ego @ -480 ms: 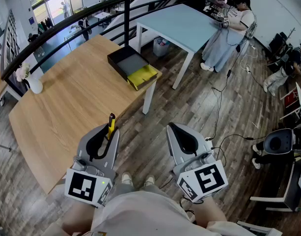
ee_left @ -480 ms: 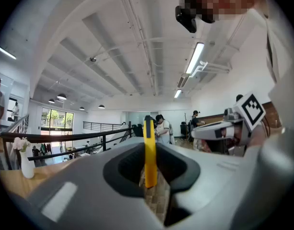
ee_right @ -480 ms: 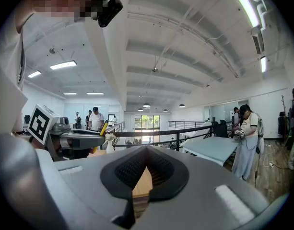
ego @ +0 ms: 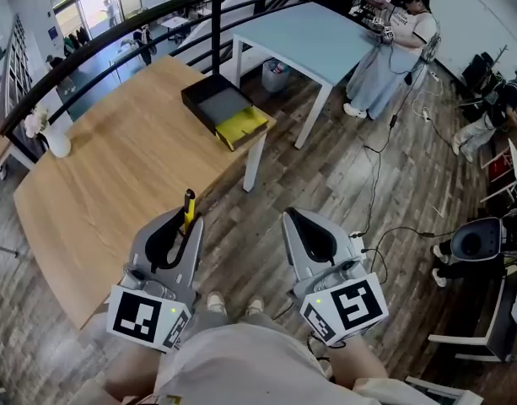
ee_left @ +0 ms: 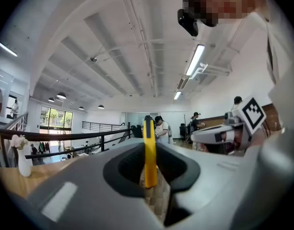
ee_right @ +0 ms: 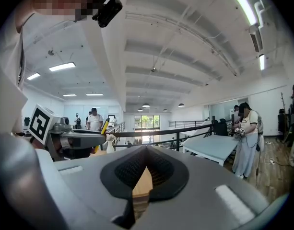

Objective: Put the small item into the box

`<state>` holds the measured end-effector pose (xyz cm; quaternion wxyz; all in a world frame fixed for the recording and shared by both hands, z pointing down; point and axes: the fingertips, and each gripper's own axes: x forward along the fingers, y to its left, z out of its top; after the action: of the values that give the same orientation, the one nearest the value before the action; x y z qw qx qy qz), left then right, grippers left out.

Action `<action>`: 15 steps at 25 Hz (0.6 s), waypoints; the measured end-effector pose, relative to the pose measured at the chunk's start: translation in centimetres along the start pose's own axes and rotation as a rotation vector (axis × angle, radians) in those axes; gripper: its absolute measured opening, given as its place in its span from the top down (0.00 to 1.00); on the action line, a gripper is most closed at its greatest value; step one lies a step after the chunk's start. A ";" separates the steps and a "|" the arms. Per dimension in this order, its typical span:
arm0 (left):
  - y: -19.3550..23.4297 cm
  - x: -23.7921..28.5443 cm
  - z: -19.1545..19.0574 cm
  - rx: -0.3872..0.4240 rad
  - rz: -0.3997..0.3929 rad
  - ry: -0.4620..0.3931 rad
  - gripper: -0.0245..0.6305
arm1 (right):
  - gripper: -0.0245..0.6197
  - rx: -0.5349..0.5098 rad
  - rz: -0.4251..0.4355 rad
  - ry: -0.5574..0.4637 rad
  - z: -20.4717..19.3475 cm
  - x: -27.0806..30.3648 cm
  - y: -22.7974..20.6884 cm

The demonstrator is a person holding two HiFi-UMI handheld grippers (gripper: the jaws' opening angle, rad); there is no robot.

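Left gripper: lower left, jaws clamped on upright yellow pen. Right gripper: lower centre, jaws together, empty. Black box: upper centre, on wooden table.

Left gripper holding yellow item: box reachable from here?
Probably not without stepping closer: the box sits at the far corner of the table, beyond the left gripper and its yellow item. Nothing stands between them.
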<state>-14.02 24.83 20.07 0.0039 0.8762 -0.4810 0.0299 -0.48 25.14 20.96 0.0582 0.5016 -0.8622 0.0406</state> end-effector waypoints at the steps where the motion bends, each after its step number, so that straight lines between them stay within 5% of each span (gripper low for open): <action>1: 0.0 0.2 -0.1 0.003 0.000 0.002 0.87 | 0.96 0.001 0.000 -0.001 -0.1 0.1 -0.1; 15: -2.2 1.2 -1.3 0.018 0.016 0.034 0.87 | 0.96 0.018 0.023 0.020 -1.8 -1.2 -1.5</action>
<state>-11.53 25.02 21.47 0.0040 0.8718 -0.4874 0.0494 1.52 25.65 22.56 0.0620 0.4917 -0.8669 0.0541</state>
